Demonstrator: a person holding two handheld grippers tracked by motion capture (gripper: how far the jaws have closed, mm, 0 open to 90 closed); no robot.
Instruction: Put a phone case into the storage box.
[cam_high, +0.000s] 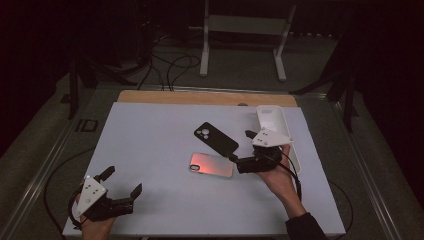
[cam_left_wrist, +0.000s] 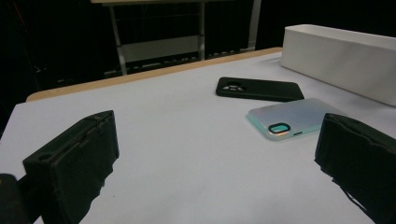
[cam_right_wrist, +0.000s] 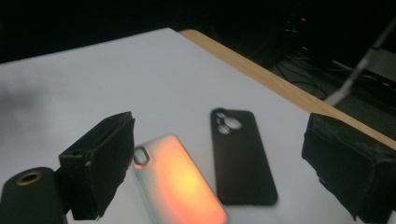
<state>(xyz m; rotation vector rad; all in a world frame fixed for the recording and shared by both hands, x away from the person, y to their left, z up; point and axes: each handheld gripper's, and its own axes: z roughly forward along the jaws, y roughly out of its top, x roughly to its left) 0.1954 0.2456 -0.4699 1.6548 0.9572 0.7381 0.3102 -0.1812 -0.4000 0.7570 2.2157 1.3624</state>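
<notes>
My right gripper (cam_high: 247, 150), jaws wide, sits mid-frame right beside the iridescent phone case (cam_high: 212, 164), lined up to take it. Left gripper (cam_high: 122, 182), also wide, waits lower left.

A white table (cam_high: 150, 165) carries a black phone case (cam_high: 215, 138), an iridescent phone case (cam_high: 212, 164) and a white tray (cam_high: 272, 120)

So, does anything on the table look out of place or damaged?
Nothing stands out. The black phone case and the iridescent phone case lie flat, camera holes up, intact. The white tray stands upright, nothing spilled.
</notes>
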